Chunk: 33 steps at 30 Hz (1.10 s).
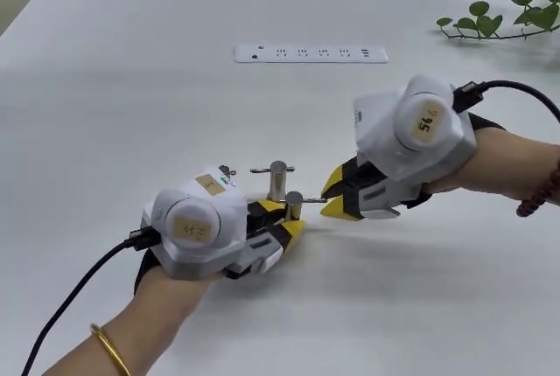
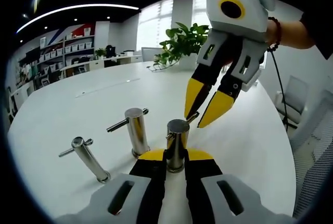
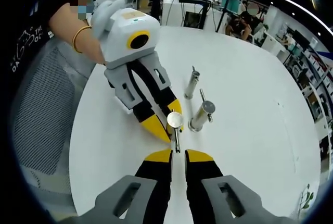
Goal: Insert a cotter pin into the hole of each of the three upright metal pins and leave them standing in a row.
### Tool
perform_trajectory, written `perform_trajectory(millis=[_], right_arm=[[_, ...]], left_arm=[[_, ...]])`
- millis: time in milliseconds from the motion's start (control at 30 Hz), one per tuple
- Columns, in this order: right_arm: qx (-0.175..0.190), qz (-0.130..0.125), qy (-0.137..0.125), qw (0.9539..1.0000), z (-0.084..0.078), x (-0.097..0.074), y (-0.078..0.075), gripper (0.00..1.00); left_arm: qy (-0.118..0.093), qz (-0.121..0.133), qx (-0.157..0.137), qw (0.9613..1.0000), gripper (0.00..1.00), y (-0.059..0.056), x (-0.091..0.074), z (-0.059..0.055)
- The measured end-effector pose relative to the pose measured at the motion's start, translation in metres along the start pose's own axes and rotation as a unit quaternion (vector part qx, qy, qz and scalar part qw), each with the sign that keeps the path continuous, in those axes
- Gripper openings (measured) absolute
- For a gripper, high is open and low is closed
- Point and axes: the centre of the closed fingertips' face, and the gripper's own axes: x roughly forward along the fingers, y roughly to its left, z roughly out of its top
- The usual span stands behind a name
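Three steel pins stand close together on the white table [image 1: 131, 87]. The nearest pin [image 2: 177, 138] is upright between my left gripper's [image 2: 177, 157] jaws, which are shut on its lower part. My right gripper [image 3: 178, 154] is shut on a thin cotter pin [image 3: 177, 140] whose tip meets the top of that held pin [image 3: 175, 120]. The middle pin [image 2: 136, 130] and the far pin [image 2: 89, 157] each carry a cotter pin through the head. From the head view, the left gripper [image 1: 284, 219] and the right gripper [image 1: 332, 199] face each other across the held pin [image 1: 294, 205].
A white power strip [image 1: 311, 53] lies further back on the table. A leafy green plant [image 1: 516, 4] trails in at the far right corner. Black cables run from both grippers.
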Motion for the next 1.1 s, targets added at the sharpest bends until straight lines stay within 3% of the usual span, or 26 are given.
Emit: perform_trajectory(millis=[1100], right_arm=[[-0.002,0.004,-0.01,0.9999,0.018,0.009,0.005,0.0]], left_arm=[[-0.001,0.008,-0.016,0.9998,0.11,0.0,0.001,-0.001]])
